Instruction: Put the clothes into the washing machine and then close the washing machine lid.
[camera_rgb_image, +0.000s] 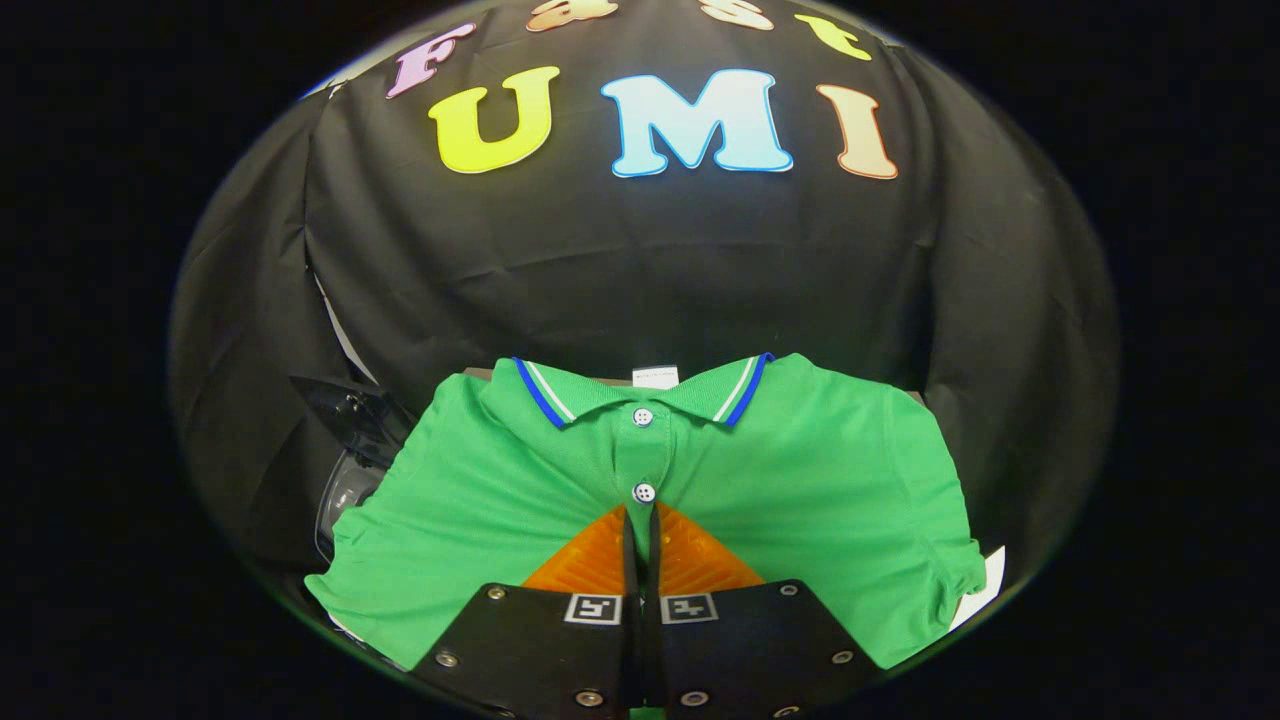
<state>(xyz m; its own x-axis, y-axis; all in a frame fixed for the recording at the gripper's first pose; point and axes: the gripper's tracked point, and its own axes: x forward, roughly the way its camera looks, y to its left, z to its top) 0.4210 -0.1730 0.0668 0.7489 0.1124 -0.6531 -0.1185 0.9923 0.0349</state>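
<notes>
A green polo shirt (800, 480) with a blue-and-white striped collar and white buttons lies spread flat, collar away from me. My gripper (640, 520) hovers over its lower placket, just short of the second button. The orange fingers (585, 560) stand shut side by side, with only a thin slit between them through which green cloth shows. The cloth is not bunched or pulled toward the tips. Left of the shirt, part of the washing machine shows: a dark raised lid (350, 415) and a clear rounded rim (340, 500) under the shirt's sleeve.
Black cloth walls close in behind and on both sides of the shirt. A white sheet corner (985, 590) pokes out beyond the shirt's right sleeve.
</notes>
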